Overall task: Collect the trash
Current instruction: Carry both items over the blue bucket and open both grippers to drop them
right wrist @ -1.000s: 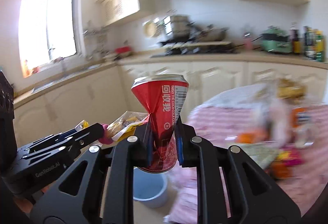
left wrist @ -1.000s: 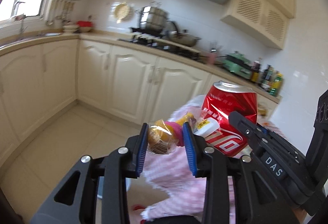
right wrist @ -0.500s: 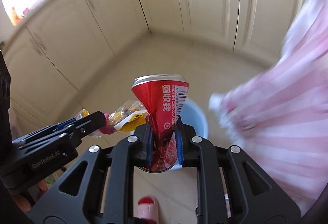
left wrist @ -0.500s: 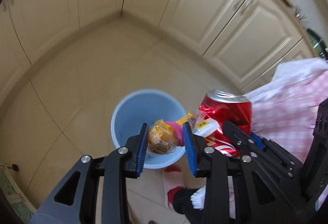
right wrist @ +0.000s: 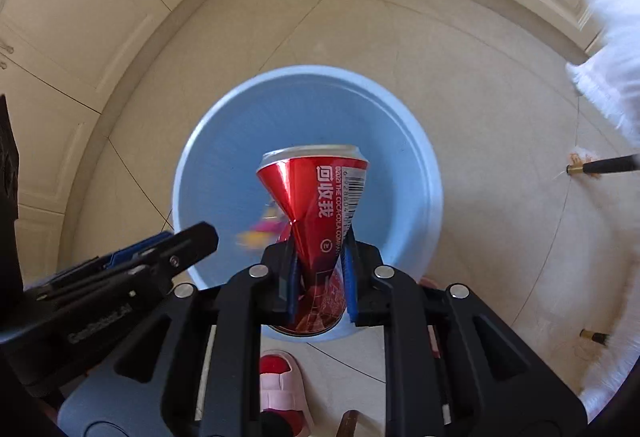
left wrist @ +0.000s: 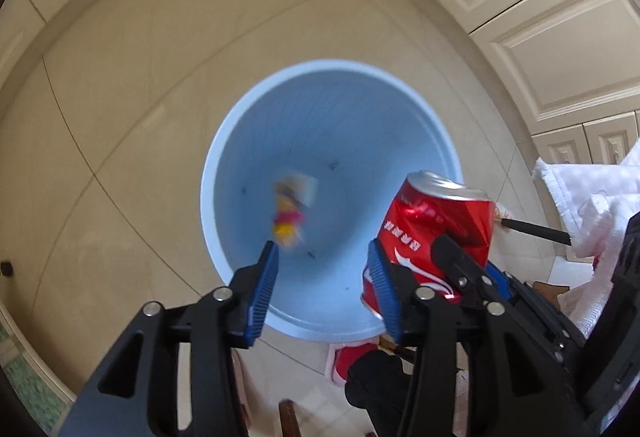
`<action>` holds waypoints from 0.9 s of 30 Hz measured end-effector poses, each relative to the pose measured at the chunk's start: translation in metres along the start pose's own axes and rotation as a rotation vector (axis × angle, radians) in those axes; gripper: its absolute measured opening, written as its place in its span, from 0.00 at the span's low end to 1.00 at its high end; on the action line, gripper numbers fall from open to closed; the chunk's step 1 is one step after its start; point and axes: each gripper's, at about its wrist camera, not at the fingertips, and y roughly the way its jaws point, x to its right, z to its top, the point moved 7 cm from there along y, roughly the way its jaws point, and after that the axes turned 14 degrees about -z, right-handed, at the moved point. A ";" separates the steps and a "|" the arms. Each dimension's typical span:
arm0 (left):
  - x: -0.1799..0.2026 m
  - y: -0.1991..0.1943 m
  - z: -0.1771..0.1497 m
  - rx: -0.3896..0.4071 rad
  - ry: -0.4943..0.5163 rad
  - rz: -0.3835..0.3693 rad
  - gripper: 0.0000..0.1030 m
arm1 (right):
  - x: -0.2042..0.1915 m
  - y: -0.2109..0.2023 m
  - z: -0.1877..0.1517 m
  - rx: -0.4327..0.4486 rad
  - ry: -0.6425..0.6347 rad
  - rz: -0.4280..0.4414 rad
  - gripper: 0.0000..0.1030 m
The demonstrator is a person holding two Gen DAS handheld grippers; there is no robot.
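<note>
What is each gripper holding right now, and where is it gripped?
The right gripper pinches the crushed red cola can at its dented waist. The left gripper holds nothing; its jaws have just opened.

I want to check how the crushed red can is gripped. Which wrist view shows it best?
The right wrist view: the crushed red can stands centred between the right gripper pads, pinched at its dented waist above the blue bin. The left wrist view shows the can only side-on, partly behind gripper fingers.

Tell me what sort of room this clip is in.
Most likely a home kitchen, seen at floor level: cream panelled cabinet doors line the walls, the floor is pale tile, and a light blue waste bin stands on it. No counter or appliance shows now.
</note>
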 end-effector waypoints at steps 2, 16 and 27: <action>-0.005 0.000 -0.005 0.000 -0.004 0.022 0.49 | 0.000 0.009 -0.004 -0.023 -0.004 -0.020 0.17; -0.016 0.011 -0.012 -0.066 0.015 0.137 0.52 | 0.003 0.022 -0.013 -0.091 0.010 -0.022 0.19; -0.004 -0.018 -0.025 -0.014 0.037 0.115 0.52 | 0.007 -0.003 -0.019 -0.032 -0.027 -0.057 0.34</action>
